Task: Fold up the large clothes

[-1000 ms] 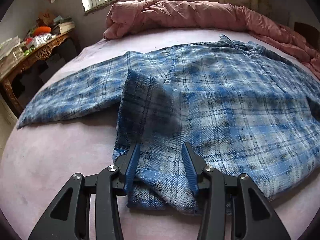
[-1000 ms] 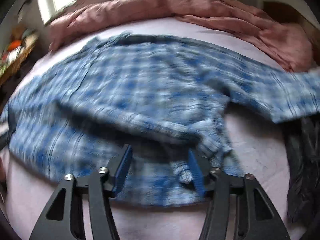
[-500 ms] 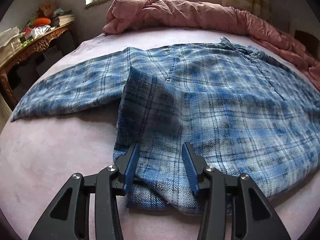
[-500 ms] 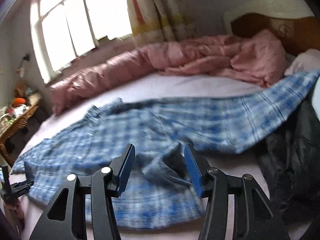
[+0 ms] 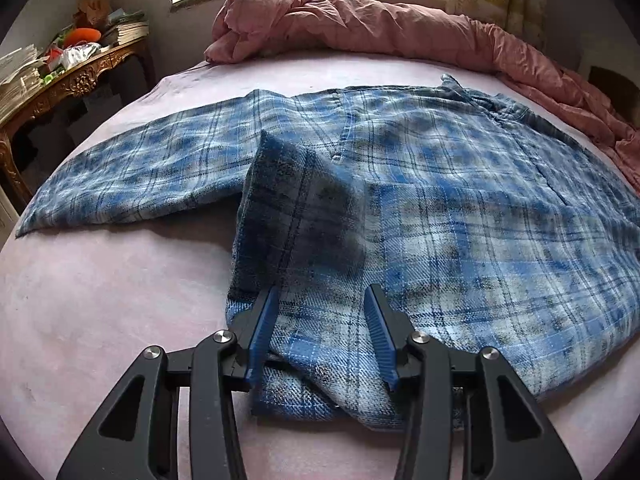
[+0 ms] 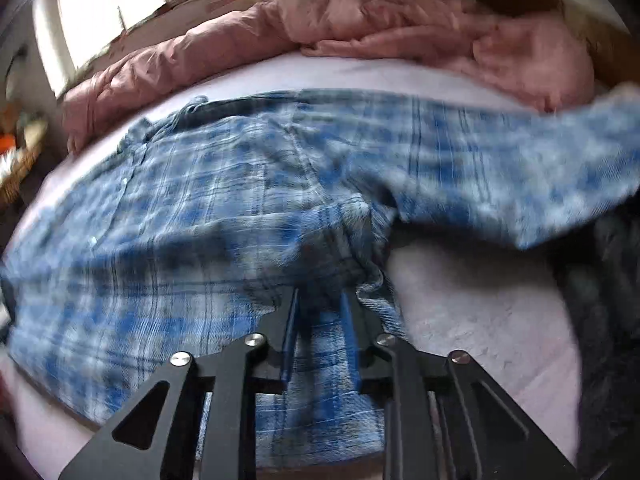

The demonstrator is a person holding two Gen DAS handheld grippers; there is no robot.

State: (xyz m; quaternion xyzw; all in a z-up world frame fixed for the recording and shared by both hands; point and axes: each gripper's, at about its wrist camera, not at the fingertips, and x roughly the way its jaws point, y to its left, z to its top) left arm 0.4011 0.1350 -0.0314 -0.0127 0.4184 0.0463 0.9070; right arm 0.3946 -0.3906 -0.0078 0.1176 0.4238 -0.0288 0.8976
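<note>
A blue plaid flannel shirt (image 5: 460,208) lies spread on the pink bed (image 5: 100,300), one sleeve (image 5: 140,168) stretched out to the left. Its lower left corner is folded up into a ridge. My left gripper (image 5: 322,294) straddles the hem there, jaws apart, with flat cloth between the pads and no visible pinch. In the blurred right wrist view the shirt (image 6: 200,200) fills the frame and its other sleeve (image 6: 520,168) runs off to the right. The right gripper (image 6: 320,292) is closing, its pads narrowed on a bunch of cloth at the shirt's lower right side.
A rumpled pink duvet (image 5: 380,28) lies along the far side of the bed under the window. A carved wooden side table (image 5: 72,80) piled with books and clutter stands at the left. A dark garment (image 6: 600,320) lies at the bed's right edge.
The right gripper dipped back toward the shirt and its jaws narrowed from wide apart onto the cloth. The left gripper stayed put with the same gap.
</note>
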